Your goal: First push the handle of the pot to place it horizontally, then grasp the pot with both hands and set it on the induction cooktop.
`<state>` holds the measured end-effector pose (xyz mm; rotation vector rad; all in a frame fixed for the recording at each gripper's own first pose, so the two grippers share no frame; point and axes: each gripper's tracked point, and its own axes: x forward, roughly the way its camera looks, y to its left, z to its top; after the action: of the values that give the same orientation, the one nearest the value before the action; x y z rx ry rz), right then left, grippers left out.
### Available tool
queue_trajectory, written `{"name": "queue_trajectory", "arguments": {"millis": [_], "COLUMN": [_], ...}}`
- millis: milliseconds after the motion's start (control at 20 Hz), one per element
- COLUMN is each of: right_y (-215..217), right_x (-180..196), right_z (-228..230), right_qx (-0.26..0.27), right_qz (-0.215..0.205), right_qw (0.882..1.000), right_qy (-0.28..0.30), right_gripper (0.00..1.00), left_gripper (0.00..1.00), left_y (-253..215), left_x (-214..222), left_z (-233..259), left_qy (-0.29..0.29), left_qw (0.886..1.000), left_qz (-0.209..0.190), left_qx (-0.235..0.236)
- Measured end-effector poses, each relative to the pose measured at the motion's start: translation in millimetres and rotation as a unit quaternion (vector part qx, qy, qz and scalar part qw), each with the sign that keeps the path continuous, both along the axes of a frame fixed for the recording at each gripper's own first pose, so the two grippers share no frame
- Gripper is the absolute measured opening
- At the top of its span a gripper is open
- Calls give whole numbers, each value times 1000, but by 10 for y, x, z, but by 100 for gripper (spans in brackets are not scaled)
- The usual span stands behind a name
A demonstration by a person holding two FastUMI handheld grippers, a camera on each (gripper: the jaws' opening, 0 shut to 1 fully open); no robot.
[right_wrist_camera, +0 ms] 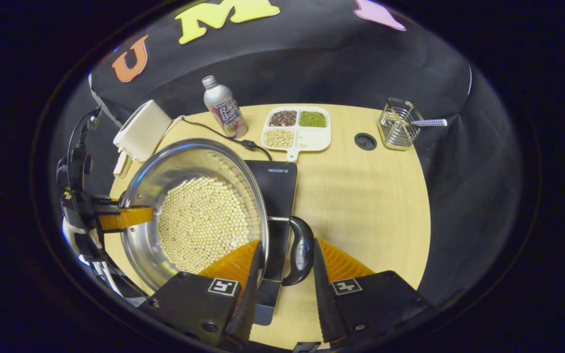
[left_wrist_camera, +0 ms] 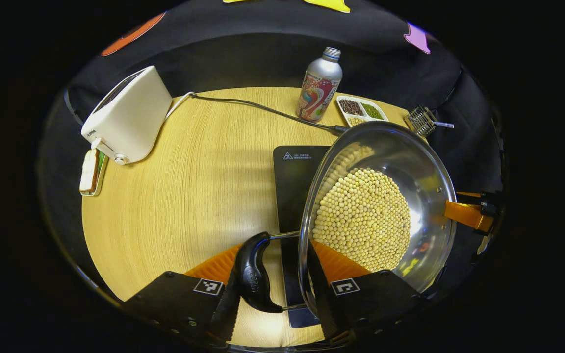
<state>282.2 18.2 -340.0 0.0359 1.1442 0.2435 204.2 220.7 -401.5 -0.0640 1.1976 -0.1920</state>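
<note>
Now steel pot [left_wrist_camera: 410, 162] of soybeans [left_wrist_camera: 363, 218], each tool [left_wrist_camera: 272, 284] [right_wrist_camera: 285, 274] clamped around a handle [left_wrist_camera: 253, 274].

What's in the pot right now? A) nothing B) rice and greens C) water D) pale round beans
D: the pot holds a layer of pale round beans covering its bottom, seen in both gripper views, with a handle between the right gripper's fingers.

White toaster [left_wrist_camera: 128, 115], drink bottle [left_wrist_camera: 320, 87], divided bean tray [right_wrist_camera: 297, 128], wire utensil basket [right_wrist_camera: 398, 129].
</note>
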Motion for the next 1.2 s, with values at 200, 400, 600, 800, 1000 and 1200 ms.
{"name": "queue_trajectory", "arguments": {"millis": [200,400,600,800,1000,1200], "right_y": [5,-31,-55,-55,-65,-72], "right_x": [91,130,93,85,85,133], "right_z": [-63,-77,-107,-104,-105,-91], "right_qx": [-4,-11,-12,-2,-13,-1], "right_qz": [-4,-4,-8,-20,-17,-24], "right_qw": [1000,1000,1000,1000,1000,1000], "right_qy": [6,8,19,5,-3,-19], "right_gripper": [53,53,55,55,55,56], "left_gripper": [65,65,65,65,65,66], "left_y": [-6,3,-7,-7,-15,-16], "left_x": [5,2,36,36,42,41], "left_z": [15,-30,-61,-72,-68,-52], "left_qy": [7,12,8,2,1,14], "left_qw": [1000,1000,1000,1000,1000,999], "left_qz": [-7,-7,-13,-17,-15,2], "left_qx": [-2,-13,-20,-23,-21,-29]}}
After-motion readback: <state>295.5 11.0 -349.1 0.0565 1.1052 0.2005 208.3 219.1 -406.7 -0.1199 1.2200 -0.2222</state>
